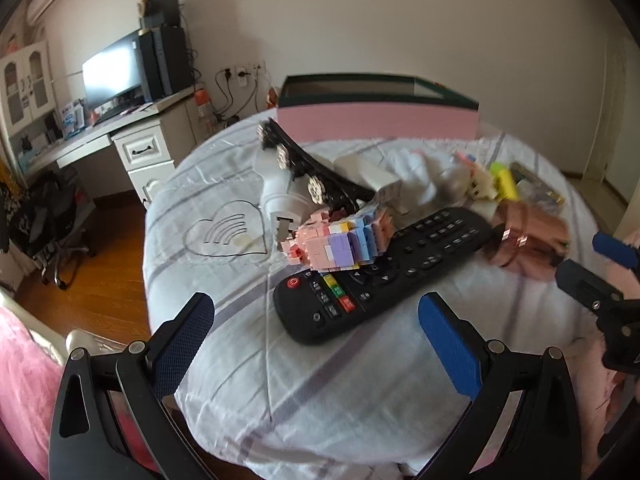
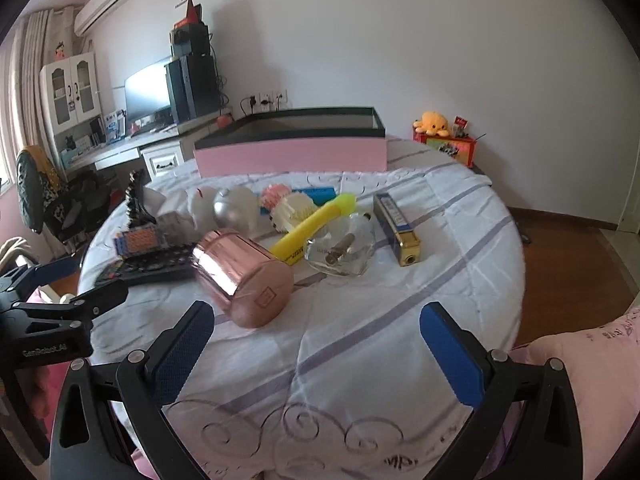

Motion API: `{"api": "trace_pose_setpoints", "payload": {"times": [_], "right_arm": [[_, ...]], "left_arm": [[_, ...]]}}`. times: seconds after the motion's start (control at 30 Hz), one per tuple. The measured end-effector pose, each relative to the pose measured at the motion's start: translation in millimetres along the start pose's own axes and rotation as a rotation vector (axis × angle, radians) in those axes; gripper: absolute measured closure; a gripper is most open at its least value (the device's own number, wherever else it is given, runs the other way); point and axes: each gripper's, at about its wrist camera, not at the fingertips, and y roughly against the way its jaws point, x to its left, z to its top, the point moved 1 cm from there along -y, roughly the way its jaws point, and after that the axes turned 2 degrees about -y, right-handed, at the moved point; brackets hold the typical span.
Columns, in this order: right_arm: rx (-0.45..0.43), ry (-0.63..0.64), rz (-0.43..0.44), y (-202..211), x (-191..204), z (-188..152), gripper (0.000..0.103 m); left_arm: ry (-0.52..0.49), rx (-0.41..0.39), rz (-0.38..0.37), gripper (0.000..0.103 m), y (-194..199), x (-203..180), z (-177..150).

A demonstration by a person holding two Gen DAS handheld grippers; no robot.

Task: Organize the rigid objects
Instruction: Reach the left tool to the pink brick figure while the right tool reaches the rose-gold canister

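Note:
A black remote point(image 1: 376, 276) lies on the round table, with a pastel block figure point(image 1: 340, 240) resting on its far end. My left gripper point(image 1: 316, 332) is open and empty, just short of the remote. A rose-gold cylinder point(image 2: 244, 276) lies on its side ahead of my right gripper point(image 2: 316, 340), which is open and empty. Behind the cylinder lie a yellow highlighter point(image 2: 316, 224), a glass bottle point(image 2: 340, 248) and a blue and gold box point(image 2: 396, 224). A pink box with a dark rim point(image 2: 292, 152) stands at the table's far side.
A black hair clip point(image 1: 308, 168) and white items point(image 1: 280, 196) lie behind the blocks. A desk with a monitor point(image 1: 112, 72) stands to the left, with wooden floor point(image 1: 100, 264) below. The other gripper point(image 1: 600, 288) shows at the right edge. A plush toy point(image 2: 432, 122) sits by the far wall.

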Motion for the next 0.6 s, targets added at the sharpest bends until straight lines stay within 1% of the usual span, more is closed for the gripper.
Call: {"api": "trace_pose_setpoints", "payload": {"times": [0.03, 0.17, 0.27, 0.37, 0.43, 0.5, 0.6], "right_arm": [[0.006, -0.001, 0.009, -3.7, -1.6, -0.5, 0.000], [-0.004, -0.027, 0.059, -6.5, -4.1, 0.4, 0.000], [0.001, -0.027, 0.076, -11.3, -5.8, 1.1, 0.000], [-0.003, -0.002, 0.051, -16.0, -3.1, -0.3, 0.000], [-0.004, 0.040, 0.015, -18.9, 2.5, -2.4, 0.000], [0.001, 0.083, -0.017, -24.0, 5.8, -3.4, 0.000], [0.005, 0.075, -0.002, -25.2, 2.1, -1.5, 0.000]], "left_arm": [[-0.009, 0.005, -0.002, 0.000, -4.3, -0.5, 0.3], [0.011, 0.010, -0.069, 0.000, -15.7, 2.9, 2.6], [0.014, -0.023, -0.084, 0.000, -16.7, 2.9, -0.3], [0.015, -0.079, -0.077, 0.000, -14.6, 1.2, -6.3], [0.019, -0.127, -0.071, 0.000, -10.7, 0.3, -12.4], [0.013, -0.127, -0.084, 0.000, -8.0, 1.7, -10.8], [0.022, -0.105, -0.133, 0.000, -2.6, 8.5, -6.8]]}}
